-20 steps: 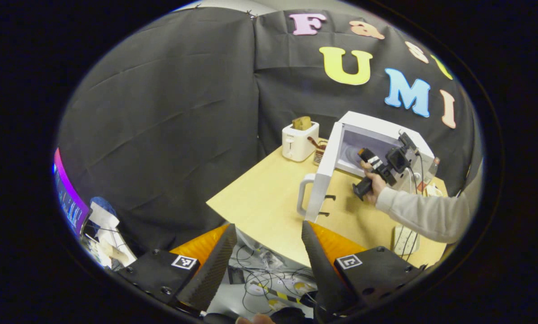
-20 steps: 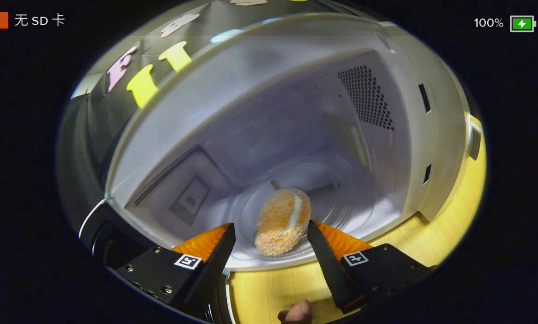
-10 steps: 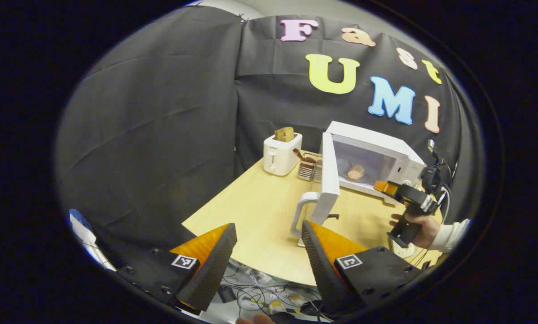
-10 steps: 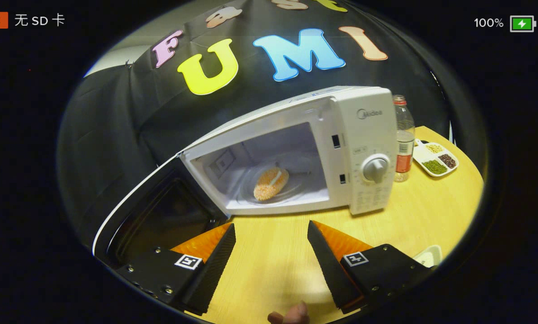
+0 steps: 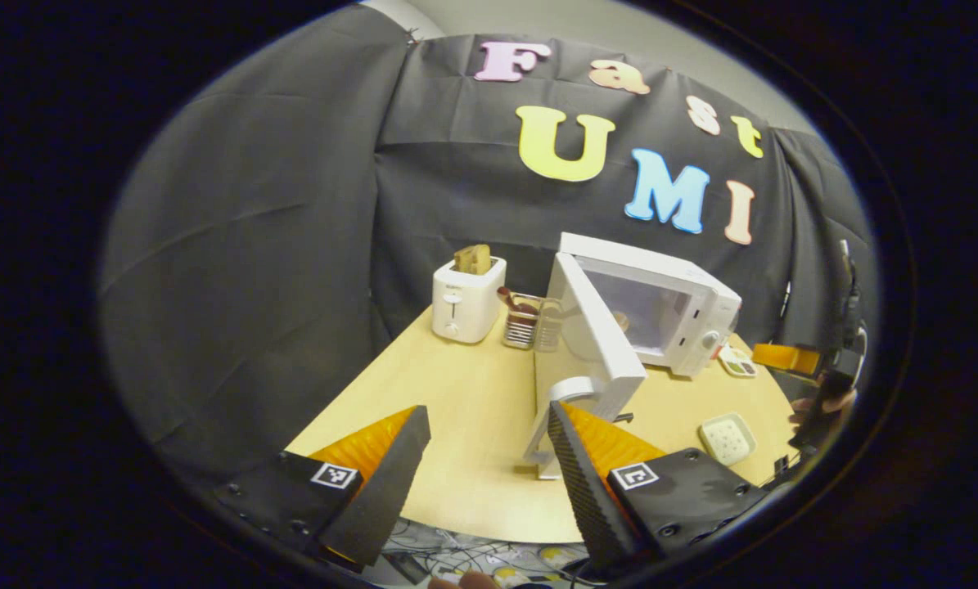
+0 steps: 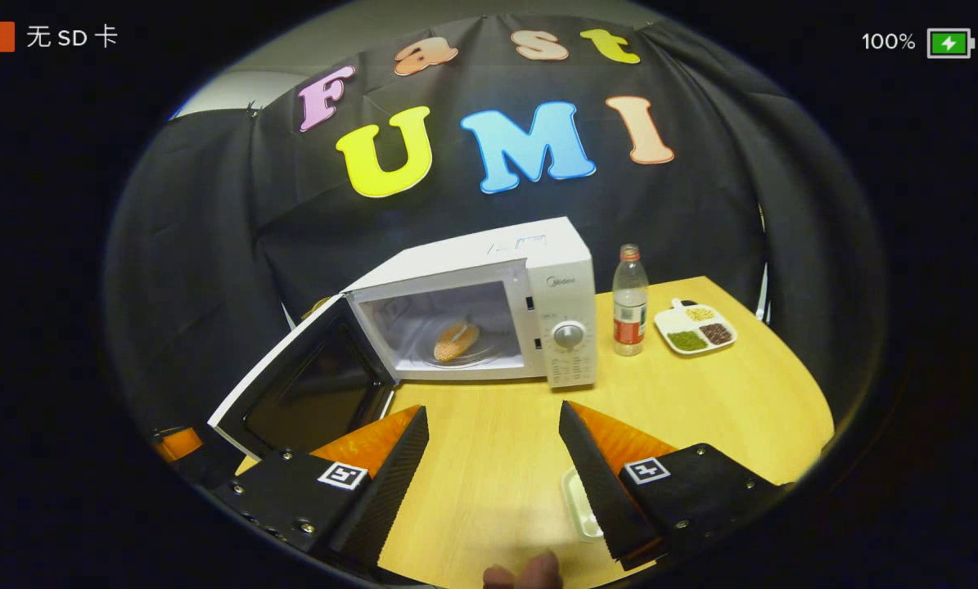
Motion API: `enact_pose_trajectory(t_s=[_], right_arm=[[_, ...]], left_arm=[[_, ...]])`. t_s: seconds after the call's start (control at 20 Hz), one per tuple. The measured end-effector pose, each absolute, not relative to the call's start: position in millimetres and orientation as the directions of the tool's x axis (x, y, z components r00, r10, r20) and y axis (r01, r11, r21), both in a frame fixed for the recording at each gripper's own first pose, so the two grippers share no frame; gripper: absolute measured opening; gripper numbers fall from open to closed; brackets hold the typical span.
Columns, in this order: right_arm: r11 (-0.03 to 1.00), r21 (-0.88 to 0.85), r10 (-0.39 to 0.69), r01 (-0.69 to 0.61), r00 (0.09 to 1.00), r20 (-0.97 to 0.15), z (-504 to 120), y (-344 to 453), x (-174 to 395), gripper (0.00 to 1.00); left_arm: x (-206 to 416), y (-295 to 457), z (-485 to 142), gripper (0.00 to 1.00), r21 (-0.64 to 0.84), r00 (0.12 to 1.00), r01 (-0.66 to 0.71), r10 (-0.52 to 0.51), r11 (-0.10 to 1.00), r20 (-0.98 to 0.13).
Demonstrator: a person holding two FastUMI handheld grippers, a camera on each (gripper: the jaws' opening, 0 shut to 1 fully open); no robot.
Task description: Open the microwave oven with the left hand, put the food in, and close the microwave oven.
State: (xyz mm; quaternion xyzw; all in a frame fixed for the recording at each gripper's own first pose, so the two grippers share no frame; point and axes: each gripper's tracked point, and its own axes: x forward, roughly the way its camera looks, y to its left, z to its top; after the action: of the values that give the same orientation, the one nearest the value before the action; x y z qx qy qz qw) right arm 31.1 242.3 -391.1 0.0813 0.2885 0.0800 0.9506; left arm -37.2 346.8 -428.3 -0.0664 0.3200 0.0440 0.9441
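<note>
We see the food [image 6: 456, 340], a crumbed orange patty, lying on the glass plate inside the microwave [image 6: 562, 270], whose door [image 6: 304, 388] hangs wide open. We judge the risk is in closing: our left gripper [image 5: 482, 458], fingers wide and empty, sits beside the door's handle [image 5: 556, 409] and could shove the oven across the table [image 6: 734, 393]. Our right gripper [image 6: 493, 458], also wide and empty, hangs well clear.

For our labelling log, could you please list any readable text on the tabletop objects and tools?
Microwave brand mark: too small to read.
Microwave control panel: blurred.
Bottle label: too small to read.
Left tool and right tool tags: coded squares, no words.
</note>
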Motion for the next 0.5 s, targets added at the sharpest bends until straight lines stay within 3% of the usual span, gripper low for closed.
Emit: enact_pose_trajectory(t_s=[0.3, 0.5], right_arm=[[0.987, 0.122, 0.153, -0.106, 0.856, -0.494, -345.8, 185.2, -10.3, 0.98], [0.988, 0.121, 0.143, -0.096, 0.87, -0.472, -324.3, 143.1, -29.8, 0.98]], left_arm=[[3.7, 333.6, -458.5, 0.97, -0.026, 0.768, -0.028, 0.005, 0.999, -0.64], [16.4, 294.9, -465.1, 0.92, 0.016, 0.755, 0.033, -0.014, 0.999, -0.656]])
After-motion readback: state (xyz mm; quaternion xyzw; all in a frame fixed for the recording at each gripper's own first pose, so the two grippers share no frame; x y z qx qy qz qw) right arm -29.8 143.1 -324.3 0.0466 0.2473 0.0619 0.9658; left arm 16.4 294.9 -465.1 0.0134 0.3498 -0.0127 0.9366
